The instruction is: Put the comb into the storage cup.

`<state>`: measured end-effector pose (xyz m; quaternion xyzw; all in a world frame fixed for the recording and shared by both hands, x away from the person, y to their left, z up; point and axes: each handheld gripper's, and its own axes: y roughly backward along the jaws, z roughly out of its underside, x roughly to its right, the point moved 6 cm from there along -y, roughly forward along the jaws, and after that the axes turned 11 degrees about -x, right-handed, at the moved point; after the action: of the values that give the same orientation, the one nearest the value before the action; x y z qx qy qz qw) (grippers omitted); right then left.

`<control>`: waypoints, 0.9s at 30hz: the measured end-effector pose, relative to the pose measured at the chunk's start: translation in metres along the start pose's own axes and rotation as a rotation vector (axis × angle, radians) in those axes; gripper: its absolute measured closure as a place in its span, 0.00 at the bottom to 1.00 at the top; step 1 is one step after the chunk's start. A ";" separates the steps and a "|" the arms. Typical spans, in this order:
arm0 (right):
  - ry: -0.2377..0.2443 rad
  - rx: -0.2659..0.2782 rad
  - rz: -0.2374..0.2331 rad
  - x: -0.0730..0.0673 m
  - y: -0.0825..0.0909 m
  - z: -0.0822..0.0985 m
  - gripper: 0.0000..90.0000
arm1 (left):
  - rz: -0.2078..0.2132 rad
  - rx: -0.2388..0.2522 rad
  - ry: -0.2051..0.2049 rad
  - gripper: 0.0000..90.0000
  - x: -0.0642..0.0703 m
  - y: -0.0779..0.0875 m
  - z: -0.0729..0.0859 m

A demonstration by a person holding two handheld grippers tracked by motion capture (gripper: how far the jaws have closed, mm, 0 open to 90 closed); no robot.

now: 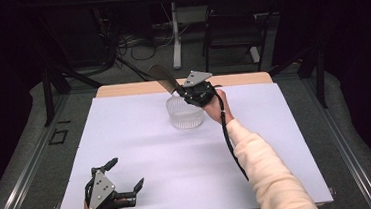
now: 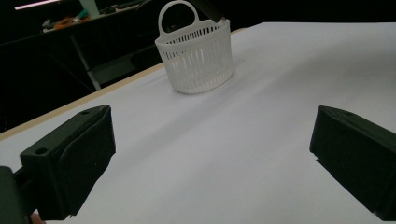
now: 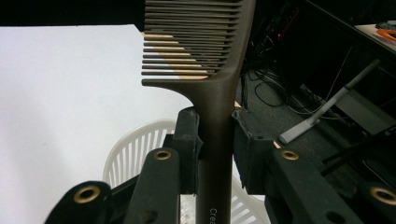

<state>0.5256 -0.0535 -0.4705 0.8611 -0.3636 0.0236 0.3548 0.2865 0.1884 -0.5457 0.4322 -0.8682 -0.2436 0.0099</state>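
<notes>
A dark brown comb (image 1: 164, 78) (image 3: 210, 70) is clamped by its handle in my right gripper (image 1: 188, 90) (image 3: 215, 140), which is shut on it. The comb's toothed end points up and away, over the far edge of the table. Directly below it stands a small white slatted basket (image 1: 185, 113) (image 2: 196, 56) (image 3: 133, 149) with an upright loop handle. My left gripper (image 1: 124, 177) (image 2: 210, 158) rests near the front left of the white table sheet (image 1: 142, 148), open, with nothing between its jaws, facing the basket from a distance.
The wooden table edge (image 1: 132, 88) runs along the back of the sheet. Beyond it are a chair (image 1: 233, 30), a desk leg (image 1: 175, 35) and floor cables (image 3: 271, 88). Black curtains close in both sides.
</notes>
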 end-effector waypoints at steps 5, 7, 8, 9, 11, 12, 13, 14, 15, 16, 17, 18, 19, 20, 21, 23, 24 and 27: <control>-0.004 -0.004 -0.004 0.000 -0.002 0.002 0.80 | -0.001 0.000 0.003 0.00 0.000 0.000 0.000; -0.005 -0.005 -0.004 0.000 -0.003 0.003 0.80 | -0.002 0.000 0.001 0.00 0.000 0.000 0.000; -0.002 -0.007 -0.006 0.000 -0.003 0.003 0.80 | -0.002 0.000 0.000 0.00 0.000 0.000 0.000; -0.006 -0.005 -0.006 -0.001 -0.004 0.003 0.80 | -0.001 -0.001 0.000 0.00 0.000 0.000 0.000; -0.001 -0.005 -0.003 0.000 -0.004 0.004 0.80 | -0.002 0.000 0.001 0.00 0.000 0.000 0.000; -0.002 -0.006 -0.004 0.000 -0.005 0.004 0.80 | -0.003 0.000 0.000 0.00 0.000 0.000 0.000; -0.002 -0.009 -0.004 0.000 -0.005 0.005 0.80 | -0.003 -0.001 0.000 0.00 0.000 0.000 0.000; -0.004 -0.005 -0.003 0.000 -0.005 0.005 0.80 | -0.001 0.001 0.002 0.00 0.000 0.000 0.000; -0.005 -0.008 -0.003 0.000 -0.006 0.005 0.80 | -0.001 0.001 0.002 0.00 0.000 0.000 0.000; -0.005 -0.008 -0.003 0.000 -0.006 0.006 0.80 | -0.001 0.001 0.002 0.00 -0.001 0.000 0.000; -0.004 -0.007 -0.004 0.000 -0.007 0.006 0.80 | -0.001 0.001 0.002 0.00 0.000 0.000 0.000; -0.003 -0.007 -0.004 0.000 -0.007 0.006 0.80 | -0.001 0.001 0.002 0.00 0.000 0.000 0.000; -0.003 -0.011 -0.008 -0.001 -0.008 0.007 0.80 | -0.001 0.000 -0.001 0.00 -0.001 0.000 0.000; 0.000 -0.013 -0.009 -0.001 -0.008 0.007 0.80 | -0.002 -0.001 -0.001 0.00 0.000 0.000 0.000; 0.002 -0.017 -0.006 -0.001 -0.009 0.008 0.80 | -0.004 0.000 0.000 0.00 0.000 0.000 0.000; 0.002 -0.023 -0.007 -0.002 -0.010 0.009 0.80 | -0.001 0.000 0.001 0.00 0.000 0.000 0.000; 0.004 -0.024 -0.007 -0.002 -0.011 0.010 0.80 | -0.001 0.000 0.001 0.00 0.000 0.000 0.000; 0.001 -0.025 -0.009 -0.002 -0.012 0.011 0.80 | -0.001 0.000 0.001 0.00 -0.001 0.000 0.000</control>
<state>0.5299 -0.0539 -0.4867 0.8582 -0.3598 0.0179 0.3658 0.2866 0.1890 -0.5457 0.4329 -0.8679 -0.2432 0.0103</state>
